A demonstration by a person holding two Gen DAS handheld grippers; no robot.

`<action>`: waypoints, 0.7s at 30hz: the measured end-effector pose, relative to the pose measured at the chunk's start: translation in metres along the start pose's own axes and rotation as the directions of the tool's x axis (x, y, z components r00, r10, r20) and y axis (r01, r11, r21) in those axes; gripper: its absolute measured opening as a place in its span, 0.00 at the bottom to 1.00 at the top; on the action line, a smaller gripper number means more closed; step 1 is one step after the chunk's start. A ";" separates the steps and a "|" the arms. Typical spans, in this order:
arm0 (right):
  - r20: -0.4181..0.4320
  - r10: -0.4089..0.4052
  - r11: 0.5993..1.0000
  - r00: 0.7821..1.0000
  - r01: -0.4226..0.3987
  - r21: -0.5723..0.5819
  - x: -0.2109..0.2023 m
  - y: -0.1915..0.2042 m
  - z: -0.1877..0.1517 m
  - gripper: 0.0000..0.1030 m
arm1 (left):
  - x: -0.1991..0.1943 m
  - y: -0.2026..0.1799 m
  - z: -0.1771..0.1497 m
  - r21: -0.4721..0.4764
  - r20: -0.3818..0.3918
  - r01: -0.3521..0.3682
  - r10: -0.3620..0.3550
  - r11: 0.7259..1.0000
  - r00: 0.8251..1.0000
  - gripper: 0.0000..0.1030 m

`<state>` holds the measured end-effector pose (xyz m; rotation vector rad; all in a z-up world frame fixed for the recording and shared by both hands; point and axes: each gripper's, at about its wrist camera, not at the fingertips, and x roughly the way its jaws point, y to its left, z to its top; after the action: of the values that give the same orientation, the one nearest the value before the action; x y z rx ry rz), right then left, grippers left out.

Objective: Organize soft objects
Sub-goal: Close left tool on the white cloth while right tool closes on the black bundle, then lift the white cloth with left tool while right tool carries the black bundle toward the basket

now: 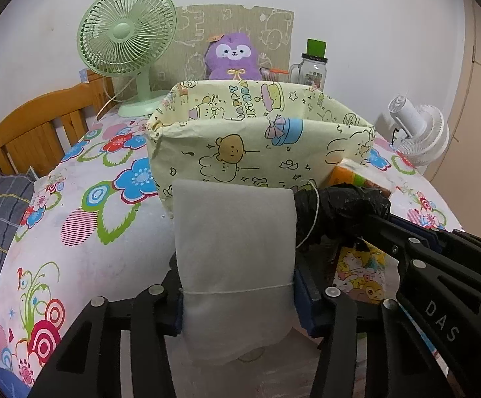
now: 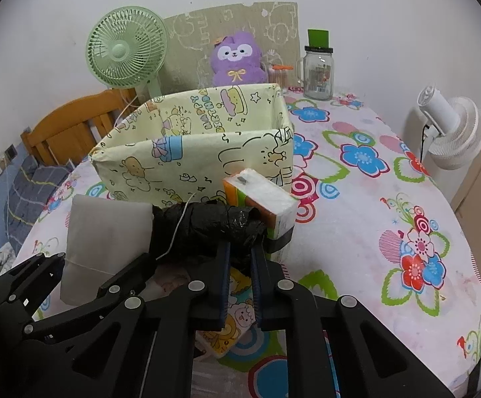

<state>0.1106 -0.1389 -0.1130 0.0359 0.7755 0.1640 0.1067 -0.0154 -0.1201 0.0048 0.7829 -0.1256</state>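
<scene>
Counter [image 2: 356,232] under floral cloth. The yellow cartoon-print fabric bin [image 1: 240,139] stands mid-counter, toward the far edge. Your left tool [image 1: 237,298] clamps the white foam roll [image 1: 234,248] upright, just before the bin. Your right tool [image 2: 240,258] grips the black plastic roll [image 2: 207,229], touching the tissue pack [image 2: 267,199].
</scene>
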 end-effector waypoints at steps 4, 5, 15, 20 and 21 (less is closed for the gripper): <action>0.020 -0.003 1.000 1.000 0.003 0.002 -0.008 0.000 0.001 0.14 | -0.005 -0.001 0.000 0.002 0.010 0.002 -0.002 1.000 1.000 0.48; 0.023 -0.004 1.000 1.000 0.004 0.002 -0.010 0.000 0.001 0.14 | -0.007 -0.001 -0.001 0.001 0.012 0.003 -0.003 1.000 1.000 0.48; 0.070 -0.015 1.000 0.997 0.015 0.006 -0.031 0.000 0.002 0.13 | -0.027 0.000 0.001 -0.003 0.054 0.003 -0.003 1.000 0.999 0.48; 0.098 -0.015 1.000 0.995 0.015 0.002 -0.046 0.001 0.004 0.13 | -0.037 -0.003 0.004 -0.002 0.075 0.010 -0.009 1.000 0.997 0.48; 0.102 -0.015 1.000 0.995 0.014 0.001 -0.048 0.001 0.004 0.13 | -0.039 -0.003 0.004 -0.004 0.079 0.012 -0.012 1.000 0.997 0.48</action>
<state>0.0796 -0.1457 -0.0769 0.0389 0.6735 0.1470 0.0819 -0.0146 -0.0898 -0.0089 0.7040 -0.1344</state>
